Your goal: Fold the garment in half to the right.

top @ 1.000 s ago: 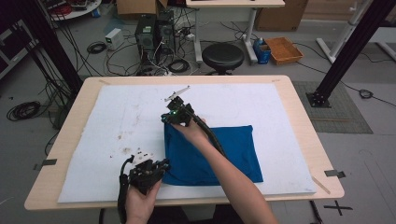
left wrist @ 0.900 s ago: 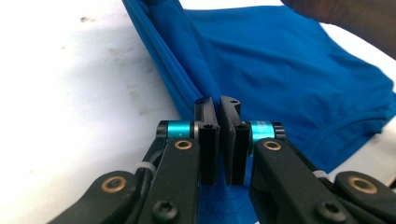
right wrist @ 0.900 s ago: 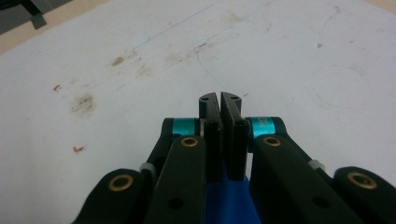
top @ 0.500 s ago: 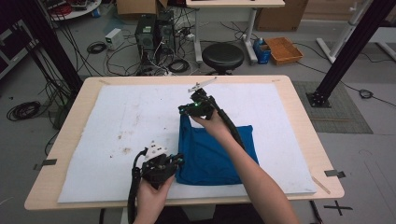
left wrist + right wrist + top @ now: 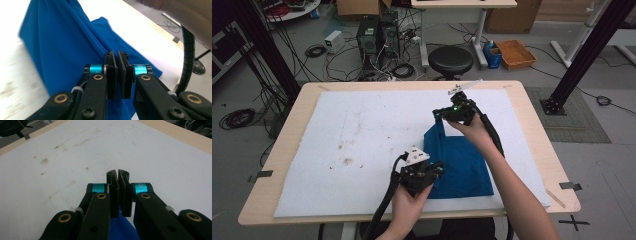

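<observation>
Now both your grippers, left (image 5: 432, 172) and right (image 5: 439, 116), are clamped on the blue cloth (image 5: 462, 165), having dragged its left edge rightward; the fold is half made.

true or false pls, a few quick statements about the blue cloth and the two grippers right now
1. Both grippers are shut on the blue cloth. True: the left gripper and the right gripper each pinch its fabric.
2. The cloth lies fully flat. False: one edge is lifted off the white mat.
3. The cloth is red. False: it is blue.
4. The right gripper sits farther from the person than the left. True.
5. A stool stands on the table. False: it stands on the floor beyond it.
</observation>
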The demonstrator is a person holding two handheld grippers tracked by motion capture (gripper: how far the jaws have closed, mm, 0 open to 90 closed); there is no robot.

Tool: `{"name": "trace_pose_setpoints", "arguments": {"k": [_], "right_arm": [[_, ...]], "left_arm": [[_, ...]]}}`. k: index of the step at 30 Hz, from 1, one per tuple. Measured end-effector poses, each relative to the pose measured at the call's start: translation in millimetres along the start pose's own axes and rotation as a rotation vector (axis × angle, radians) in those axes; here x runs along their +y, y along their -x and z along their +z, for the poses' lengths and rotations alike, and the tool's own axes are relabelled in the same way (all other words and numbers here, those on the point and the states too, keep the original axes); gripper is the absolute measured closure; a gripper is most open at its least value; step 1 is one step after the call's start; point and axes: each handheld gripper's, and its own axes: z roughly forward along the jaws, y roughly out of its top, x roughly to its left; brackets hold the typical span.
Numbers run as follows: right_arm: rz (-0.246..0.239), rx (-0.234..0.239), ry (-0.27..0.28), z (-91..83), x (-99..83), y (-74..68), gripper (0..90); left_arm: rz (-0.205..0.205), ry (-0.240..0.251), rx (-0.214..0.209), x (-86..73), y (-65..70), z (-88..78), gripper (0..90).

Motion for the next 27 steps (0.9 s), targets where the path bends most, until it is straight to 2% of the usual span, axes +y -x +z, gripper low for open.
{"name": "trace_pose_setpoints", "arguments": {"k": [4, 5, 12, 19, 27], "right_arm": [[0.013, -0.013, -0.006, -17.2, -11.0, 14.5, 88.1], [0.018, -0.018, -0.014, -21.9, -14.4, 18.8, 88.1], [0.024, -0.064, -0.058, -41.9, -32.7, 40.2, 88.1], [0.032, -0.094, -0.084, -50.4, -47.5, 54.5, 88.2], [0.005, -0.105, -0.124, -49.7, -52.8, 61.4, 88.2]], "left_arm": [[0.001, 0.0, -0.022, 3.3, 8.9, 12.1, 86.0], [0.002, -0.004, -0.034, 5.0, 15.9, 22.4, 86.1], [-0.009, -0.021, -0.056, 6.2, 31.8, 50.9, 86.1], [-0.017, -0.038, -0.065, 2.7, 37.6, 69.6, 86.1], [-0.015, -0.047, -0.07, 0.3, 45.9, 87.6, 86.0]]}}
